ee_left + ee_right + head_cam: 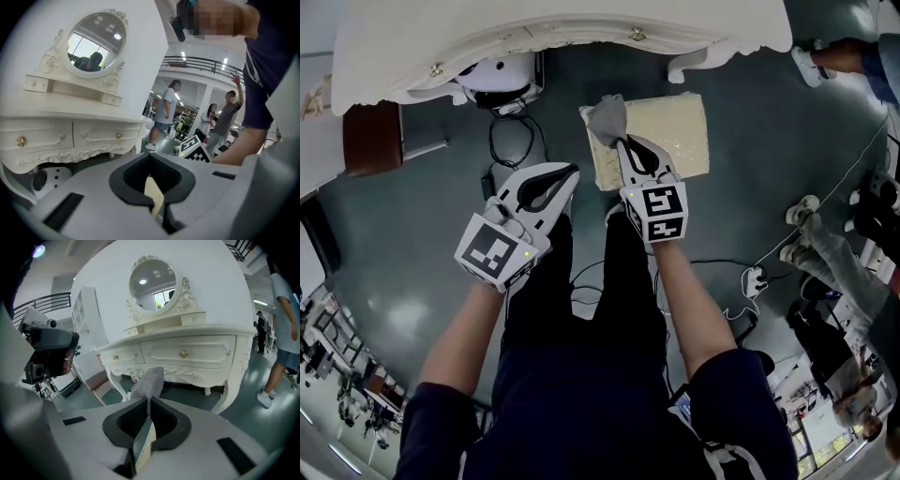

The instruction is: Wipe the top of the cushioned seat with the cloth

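The cushioned seat (670, 131) is a cream square pad on the floor in front of me, just below the dressing table. A grey cloth (608, 116) stands bunched over the seat's left edge, with my right gripper (623, 142) shut on it. In the right gripper view the cloth (149, 383) sticks up from the closed jaw tips of the right gripper (149, 401). My left gripper (569, 173) hovers left of the seat, above the floor, shut with nothing in it. In the left gripper view a strip of the seat (155, 193) shows through the left gripper (150, 156).
A white ornate dressing table (534, 37) with an oval mirror (154, 280) stands beyond the seat. Beneath it are a white round device (497, 80) and looped cables (511, 141). A brown box (370, 136) sits left. People's legs (834, 253) and a power strip (753, 278) are right.
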Available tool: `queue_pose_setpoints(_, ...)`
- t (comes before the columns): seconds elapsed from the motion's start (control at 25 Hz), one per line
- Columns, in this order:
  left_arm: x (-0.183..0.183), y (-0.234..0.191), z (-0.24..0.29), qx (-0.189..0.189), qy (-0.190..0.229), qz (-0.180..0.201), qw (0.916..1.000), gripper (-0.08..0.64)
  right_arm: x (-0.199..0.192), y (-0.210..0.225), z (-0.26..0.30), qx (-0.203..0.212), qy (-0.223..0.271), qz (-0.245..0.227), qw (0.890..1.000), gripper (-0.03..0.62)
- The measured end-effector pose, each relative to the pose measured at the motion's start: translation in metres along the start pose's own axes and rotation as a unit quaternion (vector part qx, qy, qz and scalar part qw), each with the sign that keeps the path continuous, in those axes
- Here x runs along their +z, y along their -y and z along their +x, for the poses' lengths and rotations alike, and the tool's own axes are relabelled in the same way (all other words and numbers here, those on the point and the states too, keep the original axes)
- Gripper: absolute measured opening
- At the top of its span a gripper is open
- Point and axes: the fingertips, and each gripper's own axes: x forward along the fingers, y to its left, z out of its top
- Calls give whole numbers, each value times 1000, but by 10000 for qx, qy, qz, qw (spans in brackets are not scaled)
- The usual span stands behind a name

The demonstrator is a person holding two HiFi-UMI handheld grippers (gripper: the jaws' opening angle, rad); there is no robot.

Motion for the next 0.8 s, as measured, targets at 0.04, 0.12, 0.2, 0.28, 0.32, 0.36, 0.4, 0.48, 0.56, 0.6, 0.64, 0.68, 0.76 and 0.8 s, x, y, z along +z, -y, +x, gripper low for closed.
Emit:
queue_pose_setpoints(0.04,-8,-5,5,16,-45,-12,10000,6,-10,3,9,4,-60,12,10000,38)
queue_pose_setpoints(0.12,-23,-16,12,69,-136,-56,9999,6,-29,9,28,19,-188,16,9998,38)
queue_pose_setpoints(0.2,-37,-24,16,141,-218,-138,9996,6,-48,15,47,40,-335,-17,9994,38)
queue_pose_setpoints(0.28,-49,-31,20,193,-282,-217,9992,6,-66,22,66,56,-478,-73,9988,38)
queue_pose_setpoints(0.32,-56,-33,22,209,-307,-256,9990,6,-74,26,75,69,-548,-103,9984,38)
queue_pose_setpoints(0.36,-63,-35,24,221,-338,-303,9987,6,-82,28,84,88,-622,-131,9979,38)
queue_pose_setpoints(0.4,-70,-37,26,235,-380,-357,9984,6,-90,30,93,111,-701,-157,9974,38)
queue_pose_setpoints(0.48,-86,-45,30,275,-481,-464,9974,6,-104,31,111,162,-854,-207,9960,38)
queue_pose_setpoints(0.56,-98,-54,34,323,-536,-553,9965,6,-116,30,127,216,-998,-230,9945,38)
queue_pose_setpoints(0.6,-102,-57,36,348,-532,-599,9962,6,-121,29,133,238,-1061,-229,9938,38)
queue_pose_setpoints(0.64,-105,-59,38,376,-505,-649,9959,6,-126,28,138,255,-1117,-223,9932,38)
queue_pose_setpoints(0.68,-106,-61,39,400,-479,-697,9956,6,-132,28,141,265,-1170,-214,9925,38)
queue_pose_setpoints(0.76,-114,-62,40,384,-551,-742,9950,6,-141,28,148,266,-1272,-190,9913,38)
queue_pose_setpoints(0.8,-119,-63,40,358,-607,-746,9947,6,-144,28,152,258,-1313,-185,9908,38)
